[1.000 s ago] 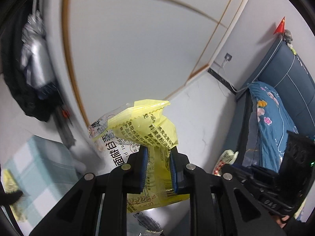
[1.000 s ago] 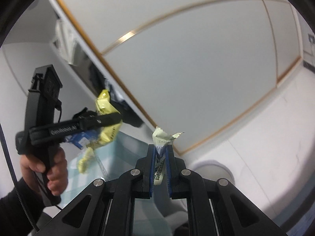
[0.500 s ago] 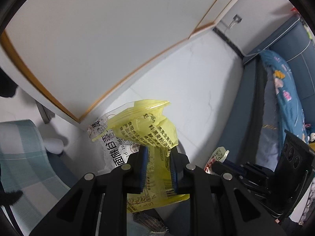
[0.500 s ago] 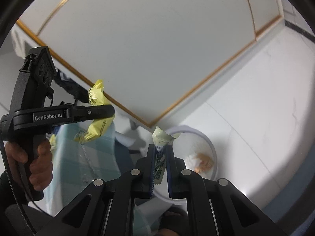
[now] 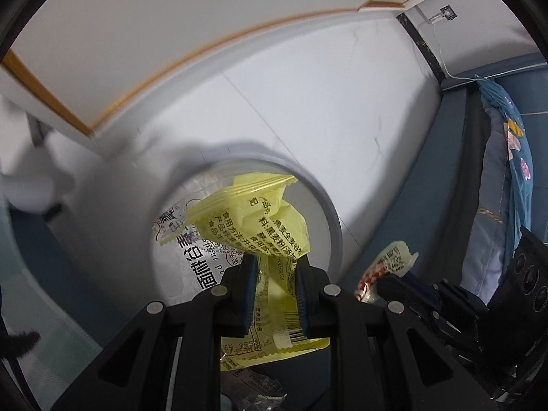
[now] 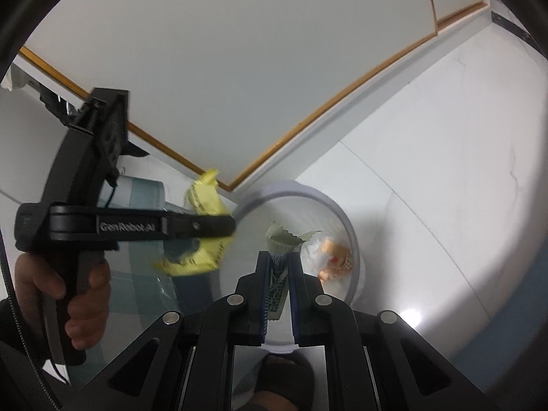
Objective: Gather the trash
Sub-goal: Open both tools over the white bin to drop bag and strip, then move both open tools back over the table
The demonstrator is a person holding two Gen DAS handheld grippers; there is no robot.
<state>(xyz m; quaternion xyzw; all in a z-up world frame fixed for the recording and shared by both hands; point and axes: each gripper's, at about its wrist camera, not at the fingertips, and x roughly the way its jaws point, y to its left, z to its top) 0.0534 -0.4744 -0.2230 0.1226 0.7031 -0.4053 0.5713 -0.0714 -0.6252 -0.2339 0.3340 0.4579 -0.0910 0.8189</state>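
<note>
My left gripper (image 5: 275, 263) is shut on a crumpled yellow snack wrapper (image 5: 270, 215) with a clear printed wrapper behind it, held over the white round bin (image 5: 334, 226). My right gripper (image 6: 278, 260) is shut on a small pale green wrapper (image 6: 286, 238) above the same bin (image 6: 352, 236), which holds tissue and orange-red trash (image 6: 334, 257). The left gripper (image 6: 219, 227) with the yellow wrapper (image 6: 205, 202) shows at the bin's left rim in the right wrist view. The right gripper's wrapper (image 5: 394, 260) shows at the right of the left wrist view.
The bin stands on a white tiled floor (image 5: 325, 102) by a wall with a wood-trimmed panel (image 6: 274, 144). A blue sofa with a floral cover (image 5: 507, 178) is at the right. A glass table with a checked cloth (image 6: 137, 274) lies at the left.
Both grippers have tilted down and moved over the bin, which now fills the middle of both views. Both still hold their wrappers.
</note>
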